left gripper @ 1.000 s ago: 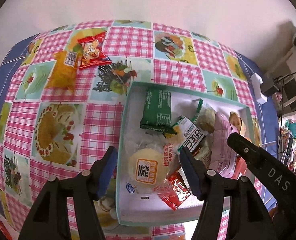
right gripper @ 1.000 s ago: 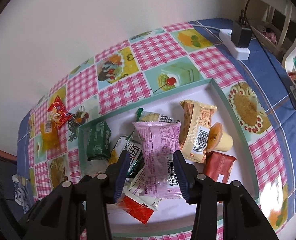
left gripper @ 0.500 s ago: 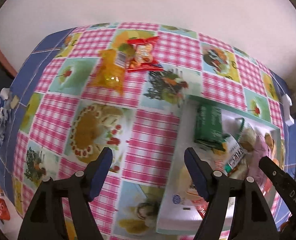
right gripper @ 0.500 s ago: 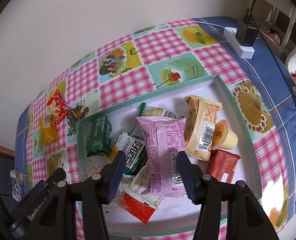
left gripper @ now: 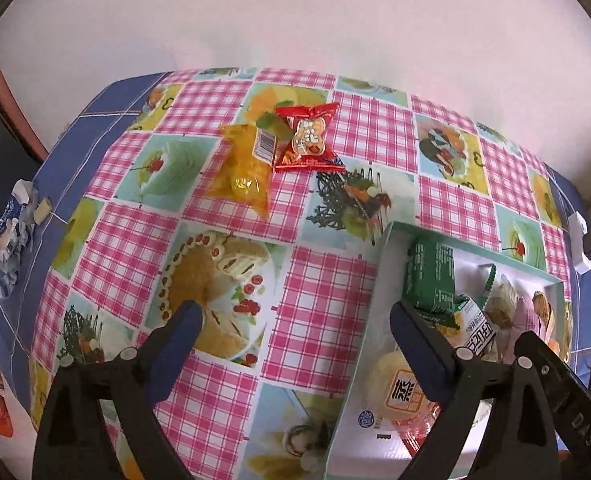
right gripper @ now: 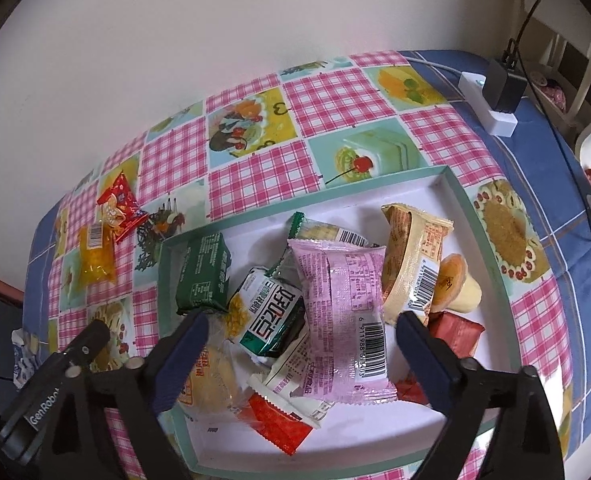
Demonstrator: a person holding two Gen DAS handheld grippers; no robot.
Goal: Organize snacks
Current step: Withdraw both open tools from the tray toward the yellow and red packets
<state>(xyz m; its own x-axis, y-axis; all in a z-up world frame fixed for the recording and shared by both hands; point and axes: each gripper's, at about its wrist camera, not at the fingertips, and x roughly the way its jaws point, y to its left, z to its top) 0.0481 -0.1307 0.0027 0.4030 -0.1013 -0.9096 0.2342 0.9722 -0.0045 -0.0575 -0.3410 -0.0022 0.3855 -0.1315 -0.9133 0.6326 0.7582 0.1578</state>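
A shallow white box with a teal rim [right gripper: 491, 256] [left gripper: 379, 264] holds several snack packets. A pink packet [right gripper: 341, 316] lies loose on the pile between the opening jaws of my right gripper [right gripper: 299, 326], and the pads do not touch it. Beside it lie a green packet [right gripper: 203, 276] [left gripper: 429, 276], a green-and-white packet [right gripper: 269, 316], a tan packet [right gripper: 411, 260] and a yellow jelly cup [right gripper: 455, 288]. My left gripper [left gripper: 293, 318], its jaws opening with nothing between them, hangs over the tablecloth at the box's left rim. A red packet [left gripper: 309, 140] [right gripper: 121, 206] and a yellow packet [left gripper: 245, 168] [right gripper: 95, 258] lie outside the box.
The table wears a pink checked cloth [left gripper: 211, 108] with food pictures and stands against a white wall. A white power strip with a black plug [right gripper: 495, 96] sits at the far right corner. Crumpled wrappers [left gripper: 11, 232] lie off the table's left edge.
Both grippers have opened wide. The right one let go of the pink packet, which now lies on the pile. The left one swung left from above the box to the cloth beside it.
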